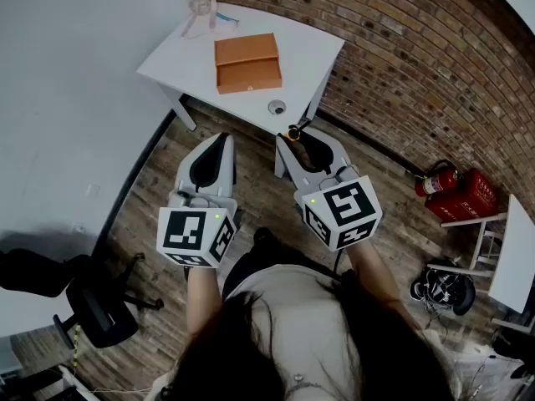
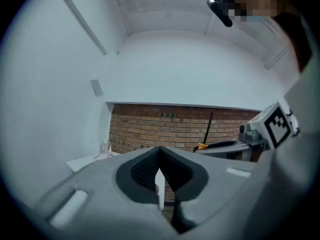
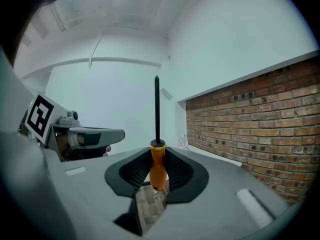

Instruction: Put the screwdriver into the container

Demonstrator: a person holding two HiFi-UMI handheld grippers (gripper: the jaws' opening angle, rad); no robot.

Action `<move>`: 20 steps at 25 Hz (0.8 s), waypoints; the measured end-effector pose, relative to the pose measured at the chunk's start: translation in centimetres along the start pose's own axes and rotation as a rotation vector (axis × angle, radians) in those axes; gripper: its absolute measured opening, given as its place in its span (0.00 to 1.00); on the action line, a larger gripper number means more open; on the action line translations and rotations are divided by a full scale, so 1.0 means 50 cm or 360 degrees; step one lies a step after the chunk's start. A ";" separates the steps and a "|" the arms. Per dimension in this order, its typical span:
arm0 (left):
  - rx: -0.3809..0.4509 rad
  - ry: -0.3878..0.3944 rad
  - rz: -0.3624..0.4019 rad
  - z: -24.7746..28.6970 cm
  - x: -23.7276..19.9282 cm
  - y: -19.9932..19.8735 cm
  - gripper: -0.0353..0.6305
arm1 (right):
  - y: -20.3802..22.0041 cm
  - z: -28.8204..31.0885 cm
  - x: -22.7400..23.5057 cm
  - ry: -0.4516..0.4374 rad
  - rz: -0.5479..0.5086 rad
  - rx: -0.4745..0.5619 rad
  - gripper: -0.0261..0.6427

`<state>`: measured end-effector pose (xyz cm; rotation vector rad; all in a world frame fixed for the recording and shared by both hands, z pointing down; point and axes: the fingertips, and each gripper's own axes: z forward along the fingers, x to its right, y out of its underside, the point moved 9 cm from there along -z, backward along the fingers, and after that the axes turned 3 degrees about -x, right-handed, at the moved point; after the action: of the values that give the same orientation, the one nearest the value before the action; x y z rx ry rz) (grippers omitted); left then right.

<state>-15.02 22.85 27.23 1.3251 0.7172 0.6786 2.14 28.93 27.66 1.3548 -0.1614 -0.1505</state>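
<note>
**With the screwdriver upright in the right tongs, the box lies ahead on the table**

While both grippers hang over the wooden floor short of the white table (image 1: 167,61), only the right gripper (image 3: 158,176) carries anything. Its jaws are closed on the orange handle of the screwdriver (image 3: 158,166). The dark shaft stands straight up out of the pads, across the line along which the tongs reach rather than along it. From the head view the tool shows at the jaw tips, just short of the table's near edge, and is seen almost end-on.

The left gripper (image 2: 160,176) has its jaws pressed together with nothing between them. It sits further from the table's near edge, off toward the table's left leg.

The container, an orange-brown box (image 1: 247,63), lies flat near the middle of the table, beyond the near edge and a little to the left of the right gripper's line. A small round fitting (image 1: 277,107) in the tabletop sits between the box and that edge. Whether the box's top is open cannot be told from here.

The right gripper is the nearer one, so the move ahead looks like a forward reach over the table edge. The shaft would then need tipping down from upright to lie along the box's long side.
</note>
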 end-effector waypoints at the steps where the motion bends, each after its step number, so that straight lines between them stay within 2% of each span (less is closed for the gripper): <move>1: 0.0000 0.0003 -0.0001 0.002 -0.009 0.001 0.05 | -0.001 0.009 -0.001 0.0006 0.0002 0.0001 0.18; 20: 0.0002 0.0106 -0.0043 0.003 -0.136 0.009 0.05 | -0.025 0.111 -0.049 0.0129 -0.0014 -0.0019 0.17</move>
<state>-19.07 17.47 28.20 1.2968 0.7876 0.7033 -1.40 23.86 27.51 1.3477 -0.0863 -0.1034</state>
